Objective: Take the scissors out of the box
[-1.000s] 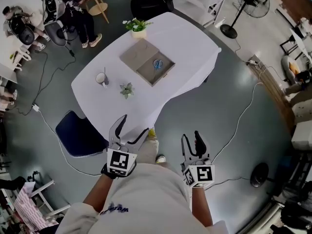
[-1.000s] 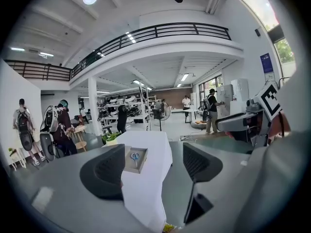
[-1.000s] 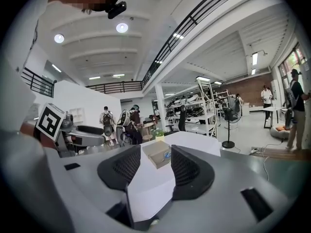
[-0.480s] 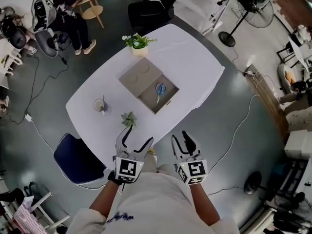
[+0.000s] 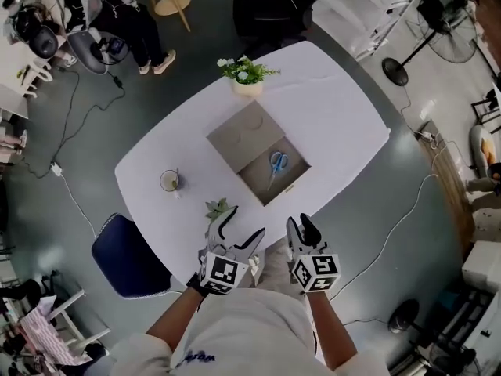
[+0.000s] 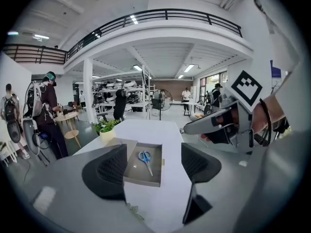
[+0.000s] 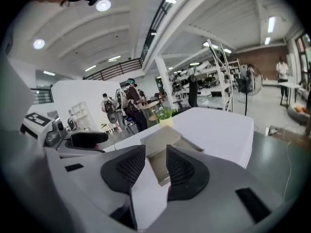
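The left gripper (image 6: 154, 165) has its jaws wide and closing slightly, with nothing between them. Straight ahead of them, seen through the gap, the blue-handled scissors (image 6: 144, 158) lie flat in the open box (image 6: 142, 177) on the white table (image 5: 337, 124). The right gripper (image 7: 155, 166) has narrower jaws, also closing and with nothing in them. The box sits ahead of these too. Both grippers hover at the table's near edge, well apart from the box.

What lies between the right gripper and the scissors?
In the head view, only bare tablecloth and the near wall of the box. The right gripper is closing its jaws on nothing.
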### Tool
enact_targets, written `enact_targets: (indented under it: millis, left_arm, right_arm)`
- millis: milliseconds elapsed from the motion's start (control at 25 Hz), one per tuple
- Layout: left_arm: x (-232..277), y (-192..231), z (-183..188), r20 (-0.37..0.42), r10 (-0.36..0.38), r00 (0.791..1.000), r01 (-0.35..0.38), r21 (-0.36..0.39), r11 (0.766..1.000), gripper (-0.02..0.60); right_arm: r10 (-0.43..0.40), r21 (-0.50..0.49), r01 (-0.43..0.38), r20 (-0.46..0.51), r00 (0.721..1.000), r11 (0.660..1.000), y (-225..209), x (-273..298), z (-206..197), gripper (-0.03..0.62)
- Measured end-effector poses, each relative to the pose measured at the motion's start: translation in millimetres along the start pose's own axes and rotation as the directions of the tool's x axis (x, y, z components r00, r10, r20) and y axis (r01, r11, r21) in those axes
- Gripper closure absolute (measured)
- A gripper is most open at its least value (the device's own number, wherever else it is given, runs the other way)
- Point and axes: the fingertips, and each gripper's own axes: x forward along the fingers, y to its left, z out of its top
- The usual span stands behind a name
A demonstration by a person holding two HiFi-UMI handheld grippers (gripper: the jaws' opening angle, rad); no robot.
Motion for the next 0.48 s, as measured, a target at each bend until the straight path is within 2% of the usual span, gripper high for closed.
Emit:
enact_targets:
  millis: [200,360,480]
  left_arm:
    - [23,10,-11,-0.039,0.014,0.999,-0.016,-0.06,0.998,0.242]
    - [49,19,-11,-0.025,-0.012,1.0,0.01,-0.058,0.998,0.244]
    - [62,23,-21,-0.034,-0.031,0.999,0.028,-0.099,0.995,0.244]
  right_arm:
    - [0.04,-0.026,-0.042,-0.058,0.998,0.999,-6,50,-5,0.461]
    - [0.022,-0.003,-0.022,-0.066,0.998,1.0,-24,86,1,0.461]
    - [0.002,-0.007,-0.003,-0.087,0.996,1.0,-37,105,0,0.461]
